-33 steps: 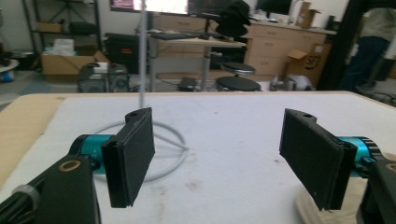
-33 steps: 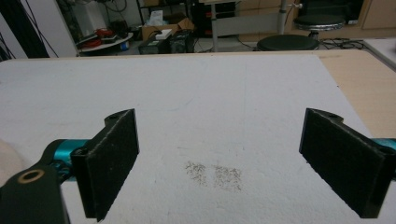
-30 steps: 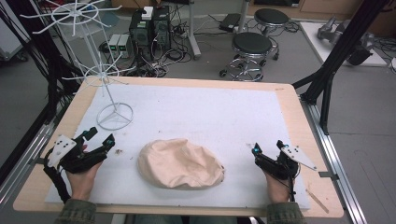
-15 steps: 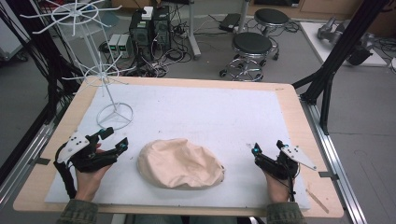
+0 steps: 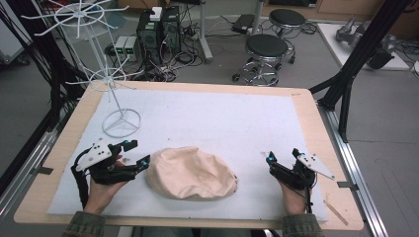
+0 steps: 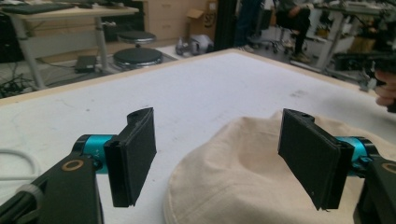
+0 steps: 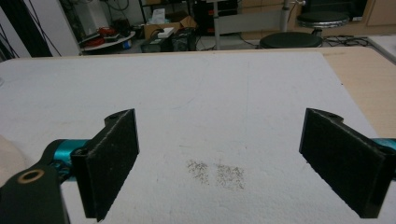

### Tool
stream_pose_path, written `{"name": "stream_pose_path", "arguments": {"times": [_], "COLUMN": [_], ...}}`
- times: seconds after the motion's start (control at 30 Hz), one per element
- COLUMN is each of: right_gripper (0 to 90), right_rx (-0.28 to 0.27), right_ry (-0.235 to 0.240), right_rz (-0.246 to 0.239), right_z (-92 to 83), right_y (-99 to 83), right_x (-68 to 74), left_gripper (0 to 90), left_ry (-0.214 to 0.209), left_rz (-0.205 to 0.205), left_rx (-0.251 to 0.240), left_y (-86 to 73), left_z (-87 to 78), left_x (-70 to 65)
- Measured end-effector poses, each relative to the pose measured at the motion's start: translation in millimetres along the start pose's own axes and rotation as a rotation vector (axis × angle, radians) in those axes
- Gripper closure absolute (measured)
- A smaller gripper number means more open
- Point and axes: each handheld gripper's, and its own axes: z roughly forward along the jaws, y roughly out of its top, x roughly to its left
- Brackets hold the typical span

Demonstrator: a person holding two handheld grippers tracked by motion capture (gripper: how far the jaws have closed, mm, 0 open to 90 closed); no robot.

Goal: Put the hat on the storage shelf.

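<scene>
Soft beige cloth, the hat (image 5: 190, 173) sits low and centre in the high view on the white-padded counter (image 5: 222, 118), and its limp crown could fold or slide ahead of your pads instead of being pinched, since your left hand-held gripper (image 5: 133, 154) has its jaws wide and bare astride its near edge. Open mat spreads above and to the right, where your right hand-held gripper (image 5: 282, 157) rests wide and empty. Mind the white wire rack (image 5: 111, 89) at upper left.

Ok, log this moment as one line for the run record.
left gripper: open, at hat edge | right gripper: open, apart from hat | hat: flat on mat | rack: standing far left
</scene>
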Motion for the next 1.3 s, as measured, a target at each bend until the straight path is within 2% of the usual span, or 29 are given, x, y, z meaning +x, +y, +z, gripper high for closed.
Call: {"name": "stream_pose_path", "arguments": {"times": [0.2, 0.23, 0.3, 0.5, 0.63, 0.77, 0.87, 1.13, 1.3], "right_gripper": [11.1, 11.0, 11.1, 11.0, 11.1, 11.1, 11.1, 11.1, 11.1], "right_rx": [-0.005, -0.006, -0.001, -0.001, 0.0, 0.0, 0.0, 0.005, 0.005], "right_ry": [-0.003, -0.003, -0.001, 0.0, 0.001, 0.002, 0.003, 0.011, 0.012], "right_rz": [-0.004, -0.004, 0.003, 0.001, -0.001, -0.005, -0.007, -0.003, -0.004], "right_z": [-0.1, -0.2, -0.2, -0.4, 0.1, 0.3, 0.4, 0.3, 0.3], "right_y": [0.2, 0.2, 0.1, 0.1, 0.0, -0.1, -0.1, -0.2, -0.3], "right_x": [-0.7, -0.6, 0.2, 0.0, 0.0, 0.0, 0.1, 0.8, 0.7], "left_gripper": [28.7, 28.7, 28.7, 28.7, 29.5, 29.6, 31.1, 30.8, 28.2], "left_ry": [-0.079, -0.104, -0.125, -0.17, -0.19, -0.232, -0.293, -0.347, -0.414], "left_rz": [0.034, 0.042, 0.064, 0.078, 0.08, 0.07, 0.063, 0.074, 0.071], "left_rx": [0.045, 0.051, 0.061, 0.079, 0.1, 0.124, 0.146, 0.172, 0.196], "left_y": [1.3, 1.6, 2.0, 1.9, 1.0, 0.4, -2.1, -4.7, -6.2], "left_z": [6.6, 8.6, 11.3, 16.0, 17.6, 20.2, 24.0, 30.2, 33.4], "left_x": [-8.2, -11.1, -15.6, -21.4, -21.9, -23.6, -25.4, -30.3, -31.7]}}
